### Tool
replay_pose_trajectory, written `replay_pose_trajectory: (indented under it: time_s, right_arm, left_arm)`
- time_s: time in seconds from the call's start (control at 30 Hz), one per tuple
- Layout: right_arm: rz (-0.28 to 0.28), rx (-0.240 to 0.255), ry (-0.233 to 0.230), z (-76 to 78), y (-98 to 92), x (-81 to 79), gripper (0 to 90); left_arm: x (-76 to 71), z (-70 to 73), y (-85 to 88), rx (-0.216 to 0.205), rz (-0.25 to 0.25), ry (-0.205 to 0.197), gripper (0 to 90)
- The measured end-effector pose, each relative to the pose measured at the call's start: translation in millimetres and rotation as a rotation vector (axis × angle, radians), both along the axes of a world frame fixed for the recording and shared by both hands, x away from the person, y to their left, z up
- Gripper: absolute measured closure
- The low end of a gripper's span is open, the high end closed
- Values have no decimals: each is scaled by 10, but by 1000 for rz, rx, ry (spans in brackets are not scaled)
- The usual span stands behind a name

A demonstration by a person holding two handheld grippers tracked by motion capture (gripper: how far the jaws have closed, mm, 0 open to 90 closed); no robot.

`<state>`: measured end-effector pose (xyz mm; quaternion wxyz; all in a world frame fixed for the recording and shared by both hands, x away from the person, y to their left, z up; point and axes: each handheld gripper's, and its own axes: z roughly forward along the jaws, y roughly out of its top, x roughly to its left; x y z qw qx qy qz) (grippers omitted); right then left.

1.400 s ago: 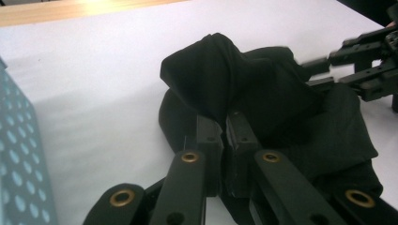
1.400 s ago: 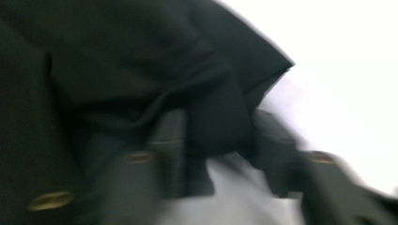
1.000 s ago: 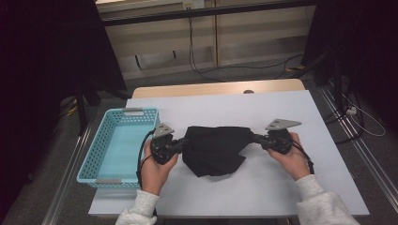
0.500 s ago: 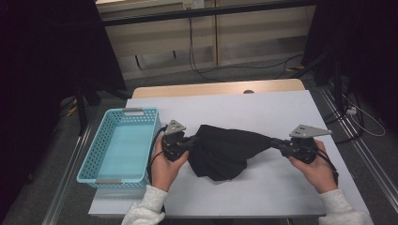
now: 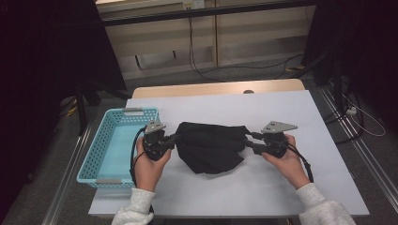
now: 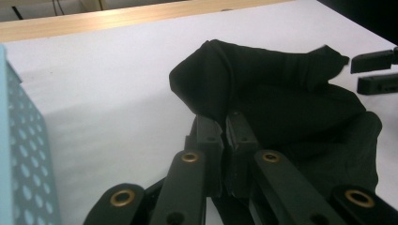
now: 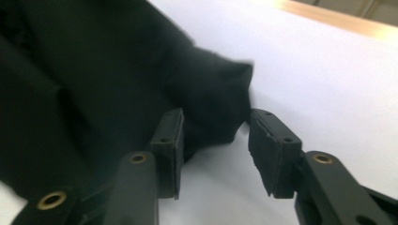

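Since the black cloth (image 5: 211,146) lies rumpled and folded over itself in the middle of the white desk (image 5: 291,187), you should expect it to handle as something soft, limp and light: it will sag and drape from whatever point you lift, and hold no shape of its own. It looks matte rather than slick, so a pinch on a doubled edge ought to hold. Your left gripper (image 6: 224,140) has its jaws pressed together on a fold at the cloth's left edge. Your right gripper (image 7: 213,140) has just been opening; its jaws now stand apart, with the cloth's right corner lying between them but not pressed by either pad. To carry the piece, you would do best to take hold at the corners or a thick hem, both sides at once, so it does not trail or slip.

Just left of the left gripper, the light-blue plastic basket (image 5: 101,154) sits at the desk's left edge, with perforated walls. Its floor looks bare; nothing lies in it as far as the high view tells.
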<state>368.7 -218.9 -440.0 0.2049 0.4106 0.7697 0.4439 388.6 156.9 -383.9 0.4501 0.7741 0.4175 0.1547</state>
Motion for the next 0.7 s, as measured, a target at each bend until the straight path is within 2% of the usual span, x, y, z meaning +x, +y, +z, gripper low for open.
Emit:
replay_pose_trajectory:
  time_s: [0.13,0.4,0.47,0.6,0.63,0.7]
  right_arm:
    - [-11,3,41,-51,17,23,436]
    - [-22,-20,55,-136,138,143,463]
    - [-16,-42,58,-135,191,164,465]
    - [-1,-41,71,-164,254,195,465]
    - [3,-65,85,-187,302,205,464]
    - [12,-82,93,-198,344,209,464]
  left_arm:
    - [2,10,25,3,8,0,863]
    - [17,13,59,25,24,3,863]
    - [23,10,72,17,31,3,863]
    - [25,-1,73,19,27,11,863]
    - [24,-3,71,20,29,18,862]
    - [22,3,71,22,28,14,862]
